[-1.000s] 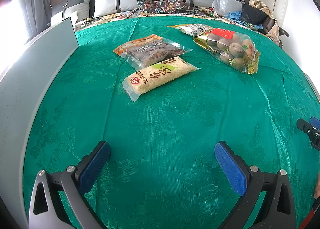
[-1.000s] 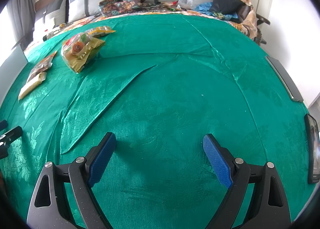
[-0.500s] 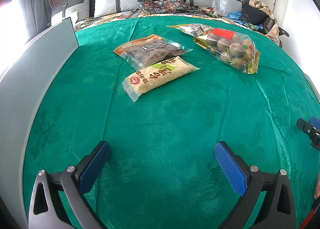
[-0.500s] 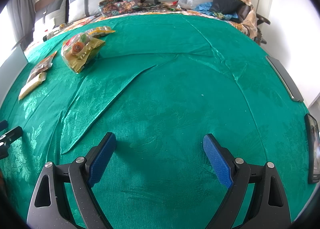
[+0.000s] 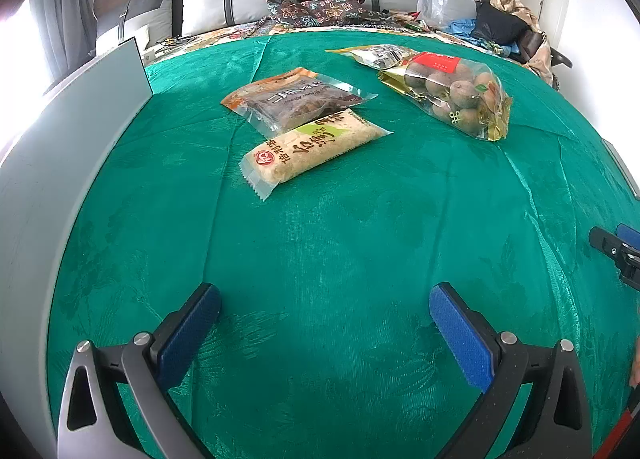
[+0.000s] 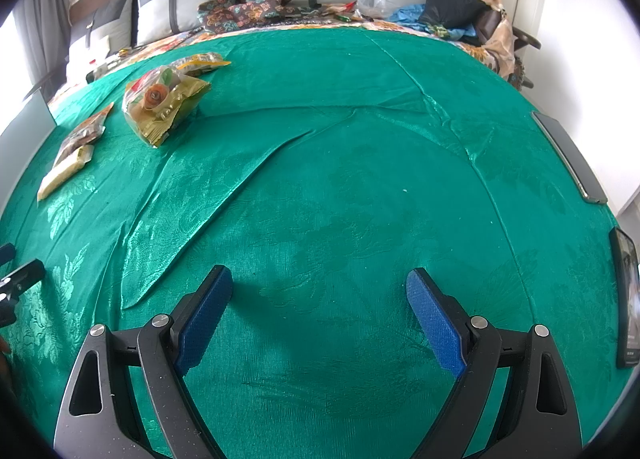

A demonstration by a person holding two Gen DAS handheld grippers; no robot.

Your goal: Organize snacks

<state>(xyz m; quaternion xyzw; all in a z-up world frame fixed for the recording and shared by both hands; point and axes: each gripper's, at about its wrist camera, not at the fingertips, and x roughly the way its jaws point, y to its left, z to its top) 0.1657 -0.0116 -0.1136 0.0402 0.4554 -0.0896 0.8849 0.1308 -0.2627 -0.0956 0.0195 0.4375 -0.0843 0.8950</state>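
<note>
Hovering: the left gripper (image 5: 324, 319) is hanging over bare green bedspread (image 5: 340, 243), jaws spread wide and gripping nothing.
Right gripper: the right gripper (image 6: 318, 305) is also hanging over bare cloth, jaws spread wide and carrying nothing; its tip is showing at the right edge of the left wrist view.
Beige snack pack: the beige snack pack (image 5: 312, 149) is lying flat on the bedspread, well ahead of the left jaws and slightly left of their centre line.
Dark snack pack: the dark snack pack (image 5: 294, 101) is lying just behind the beige one, touching or overlapping it at one corner.
Bag of round snacks: the bag of round snacks (image 5: 456, 99) is lying farther right, apart from those two, well ahead of the left jaws.
Silver pouch: the silver pouch (image 5: 378, 55) is sitting just behind that bag, partly under it.
From the right wrist: all the packs are lying far off to the upper left, well apart from the right jaws.
Grey panel: the grey panel (image 5: 60, 131) is standing along the left edge of the bed.
Pillows: the pillows (image 5: 228, 3) are leaning against the headboard.
</note>
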